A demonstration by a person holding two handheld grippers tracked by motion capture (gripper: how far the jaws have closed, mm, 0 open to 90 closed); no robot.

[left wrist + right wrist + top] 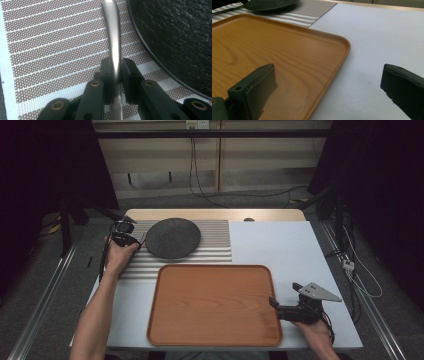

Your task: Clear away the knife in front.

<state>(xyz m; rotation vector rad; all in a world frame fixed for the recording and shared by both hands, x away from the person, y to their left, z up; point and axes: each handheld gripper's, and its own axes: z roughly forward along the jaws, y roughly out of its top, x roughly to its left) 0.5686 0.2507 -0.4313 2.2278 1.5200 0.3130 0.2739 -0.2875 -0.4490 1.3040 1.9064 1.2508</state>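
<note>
Metal handle [113, 37] between left hand-held gripper [116, 75] jaws

I see a wooden tray [215, 304] lying flat on the white table [280, 245], near my side. Behind it a striped placemat [215, 242] carries a dark speckled plate [173, 238], with a metal utensil handle [113, 37] just beside the plate's rim. Cables [200, 185] trail across the floor beyond the table.

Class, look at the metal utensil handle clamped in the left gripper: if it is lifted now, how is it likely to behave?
The metal handle looks stiff, so it probably won't flop. Its polished, glossy surface may slip or swivel between the left gripper jaws, which pinch only a narrow stretch. It lies close beside the dark plate on the striped mat, so it might graze the rim.
</note>
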